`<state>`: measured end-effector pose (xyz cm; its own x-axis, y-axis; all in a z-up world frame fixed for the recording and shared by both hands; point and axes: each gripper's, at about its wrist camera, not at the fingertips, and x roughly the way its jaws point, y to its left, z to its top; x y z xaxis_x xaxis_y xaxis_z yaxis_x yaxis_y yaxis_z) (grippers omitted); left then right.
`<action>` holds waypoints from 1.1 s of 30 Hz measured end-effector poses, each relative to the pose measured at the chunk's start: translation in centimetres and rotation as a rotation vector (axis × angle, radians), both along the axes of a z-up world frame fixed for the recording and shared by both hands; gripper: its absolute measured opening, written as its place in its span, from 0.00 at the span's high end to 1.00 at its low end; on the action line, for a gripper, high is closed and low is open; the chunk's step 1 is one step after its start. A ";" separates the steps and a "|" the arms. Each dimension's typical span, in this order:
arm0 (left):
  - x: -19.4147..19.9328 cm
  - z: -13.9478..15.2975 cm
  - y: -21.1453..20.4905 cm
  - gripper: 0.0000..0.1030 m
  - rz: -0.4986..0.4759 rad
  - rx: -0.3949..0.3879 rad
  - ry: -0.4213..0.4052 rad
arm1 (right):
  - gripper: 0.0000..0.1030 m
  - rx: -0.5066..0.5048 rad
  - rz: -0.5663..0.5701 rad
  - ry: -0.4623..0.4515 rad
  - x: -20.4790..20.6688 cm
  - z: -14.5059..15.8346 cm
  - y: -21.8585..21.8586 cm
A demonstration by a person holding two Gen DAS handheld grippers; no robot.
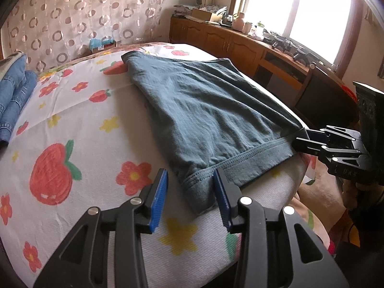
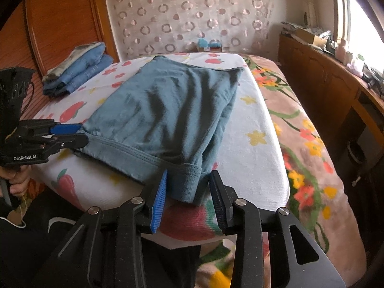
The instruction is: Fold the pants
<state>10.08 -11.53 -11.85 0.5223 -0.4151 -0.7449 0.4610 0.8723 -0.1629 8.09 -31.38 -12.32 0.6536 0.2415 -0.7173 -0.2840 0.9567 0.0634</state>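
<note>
Grey-blue pants (image 1: 204,115) lie folded flat on a white fruit-and-flower printed cloth (image 1: 79,124); they also show in the right wrist view (image 2: 168,110). My left gripper (image 1: 189,192) is open, its blue pads either side of the near left hem corner. It shows from the side in the right wrist view (image 2: 79,133). My right gripper (image 2: 187,189) is open, straddling the near right hem corner. In the left wrist view it (image 1: 301,138) sits at the pants' right corner.
Folded blue jeans (image 1: 14,100) are stacked at the far left of the bed, also in the right wrist view (image 2: 79,69). A wooden cabinet (image 1: 240,45) with clutter runs under the window. A floral blanket (image 2: 300,132) covers the bed's right side.
</note>
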 end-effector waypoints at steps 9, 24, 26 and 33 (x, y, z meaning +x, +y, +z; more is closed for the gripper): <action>0.0 0.0 0.0 0.59 -0.007 0.001 -0.009 | 0.84 0.042 0.024 0.021 0.2 0.2 -0.4; 0.0 0.0 -0.2 0.58 -0.014 0.002 -0.010 | 0.82 0.067 -0.004 -0.006 0.3 0.6 -0.5; -0.1 0.0 -0.1 0.58 -0.014 -0.006 0.004 | 0.78 0.078 -0.010 -0.010 0.2 0.6 -0.6; -0.6 -0.1 -0.6 0.59 -0.024 -0.007 -0.003 | 0.65 0.051 -0.037 0.000 0.7 0.1 -0.5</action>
